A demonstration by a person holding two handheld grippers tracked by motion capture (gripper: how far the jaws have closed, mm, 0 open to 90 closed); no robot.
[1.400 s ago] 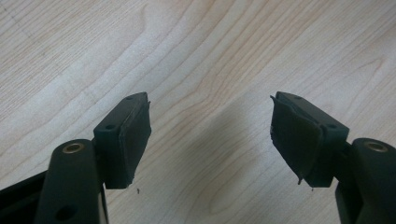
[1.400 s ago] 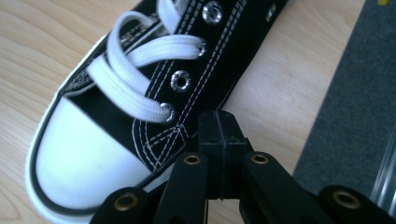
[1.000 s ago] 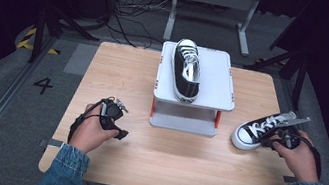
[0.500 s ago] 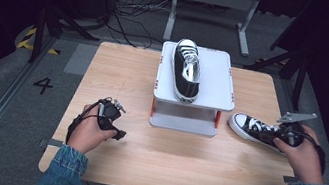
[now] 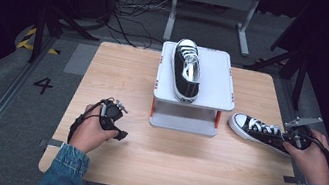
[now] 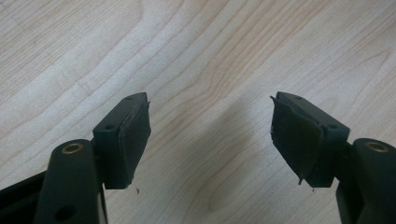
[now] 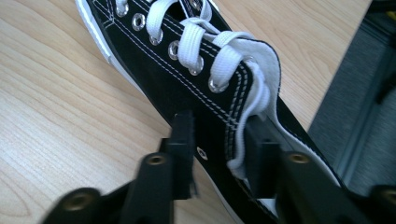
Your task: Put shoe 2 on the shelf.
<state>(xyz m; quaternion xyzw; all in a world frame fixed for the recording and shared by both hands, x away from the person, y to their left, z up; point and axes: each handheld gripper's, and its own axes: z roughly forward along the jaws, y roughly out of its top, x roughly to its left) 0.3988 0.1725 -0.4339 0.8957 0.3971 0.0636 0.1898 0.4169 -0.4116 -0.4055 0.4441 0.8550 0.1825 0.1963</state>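
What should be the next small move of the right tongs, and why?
Probably lift the second shoe toward the free side of the platform, beside the first shoe. The right tongs, just closing, straddle its side wall.

Bare table (image 5: 119,77) left of the white stand (image 5: 214,83); second sneaker (image 5: 260,131) crowding its right side.

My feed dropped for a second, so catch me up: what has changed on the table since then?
The loose sneaker at the table's right swung round: its toe now points left, toward the white stand. The right gripper straddles the sneaker's side wall, one jaw outside, one inside; its jaws have just been closing. The left gripper, open over bare wood, and the sneaker on the stand stayed put.
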